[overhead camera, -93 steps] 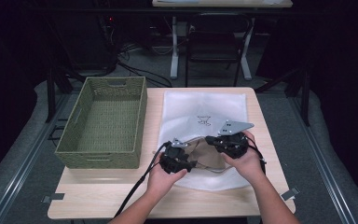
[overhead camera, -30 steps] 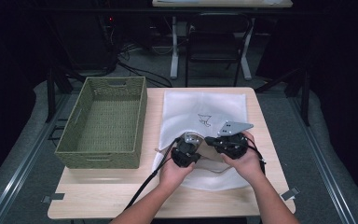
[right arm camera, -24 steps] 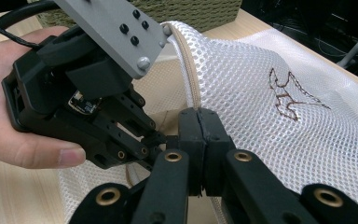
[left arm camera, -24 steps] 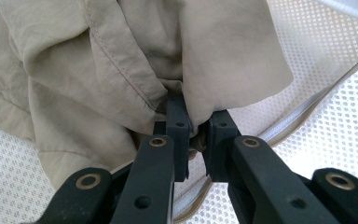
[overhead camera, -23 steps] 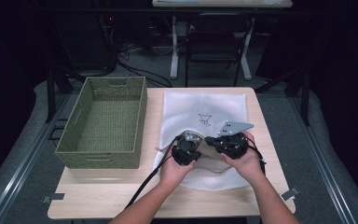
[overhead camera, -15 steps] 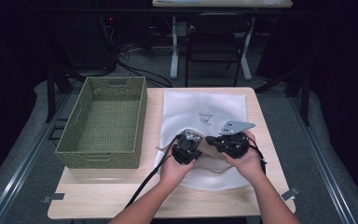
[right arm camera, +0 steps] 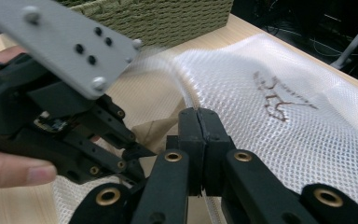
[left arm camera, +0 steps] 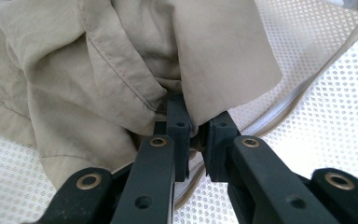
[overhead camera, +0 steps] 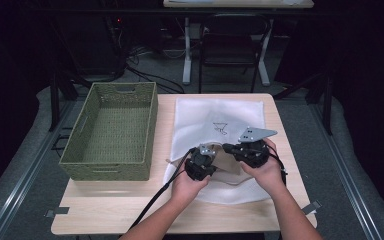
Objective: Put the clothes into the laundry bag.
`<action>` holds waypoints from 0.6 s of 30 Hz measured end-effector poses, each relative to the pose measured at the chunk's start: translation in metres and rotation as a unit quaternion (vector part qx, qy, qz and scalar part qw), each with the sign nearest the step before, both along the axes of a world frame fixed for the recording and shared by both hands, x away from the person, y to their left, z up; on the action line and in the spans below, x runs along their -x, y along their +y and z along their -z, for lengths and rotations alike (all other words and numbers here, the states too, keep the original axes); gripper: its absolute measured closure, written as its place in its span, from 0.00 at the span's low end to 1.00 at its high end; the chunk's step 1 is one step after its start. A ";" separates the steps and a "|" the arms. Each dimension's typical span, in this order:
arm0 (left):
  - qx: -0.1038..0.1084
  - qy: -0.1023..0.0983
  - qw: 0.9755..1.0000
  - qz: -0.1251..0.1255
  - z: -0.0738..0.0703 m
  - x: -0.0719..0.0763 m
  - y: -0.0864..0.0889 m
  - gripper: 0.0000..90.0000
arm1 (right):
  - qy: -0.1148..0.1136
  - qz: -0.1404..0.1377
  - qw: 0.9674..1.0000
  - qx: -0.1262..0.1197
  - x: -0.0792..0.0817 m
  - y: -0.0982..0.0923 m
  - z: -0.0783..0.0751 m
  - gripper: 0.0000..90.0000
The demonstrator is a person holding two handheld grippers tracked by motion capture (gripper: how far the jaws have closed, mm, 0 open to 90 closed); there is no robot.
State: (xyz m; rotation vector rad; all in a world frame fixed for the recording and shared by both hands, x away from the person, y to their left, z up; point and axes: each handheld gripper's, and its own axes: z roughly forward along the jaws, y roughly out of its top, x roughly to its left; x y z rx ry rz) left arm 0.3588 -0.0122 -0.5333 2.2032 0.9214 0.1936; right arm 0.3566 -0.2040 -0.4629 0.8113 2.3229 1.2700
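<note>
A white mesh bag (overhead camera: 220, 112) with a small dark logo lies flat on the wooden table (overhead camera: 105, 205). A khaki garment (overhead camera: 228, 162) sits at the bag's near opening, between my two grippers. My left gripper (overhead camera: 214, 158) is shut on a fold of the khaki garment (left arm camera: 121, 60), with cloth bunched between its jaws (left arm camera: 193, 121) over the mesh bag (left arm camera: 335, 93). My right gripper (overhead camera: 226, 148) is shut on the mesh bag's zip edge (right arm camera: 189, 100), pinched at its tips (right arm camera: 199, 114). The left gripper (right arm camera: 135, 153) is close beside it.
A green woven basket (overhead camera: 105, 170) stands on the table's left half, its wall (right arm camera: 168, 18) close behind the grippers. A chair (overhead camera: 232, 45) and cables sit on the dark floor beyond the far edge. Both forearms come in from the near edge.
Since three seconds ago my left gripper has shifted right, closer to the right gripper, with the khaki garment. Over the last second neither hand has moved.
</note>
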 end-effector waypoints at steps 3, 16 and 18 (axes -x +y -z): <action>0.007 -0.003 1.000 -0.004 -0.003 0.001 0.002 0.92 | 0.003 -0.001 1.000 0.000 -0.001 0.000 0.001 1.00; 0.030 0.012 0.999 -0.038 -0.007 -0.022 0.005 0.92 | 0.004 -0.007 1.000 0.010 0.001 0.004 0.003 1.00; 0.032 0.012 0.999 -0.042 -0.007 -0.025 0.004 0.92 | 0.004 -0.007 1.000 0.011 0.002 0.004 0.003 1.00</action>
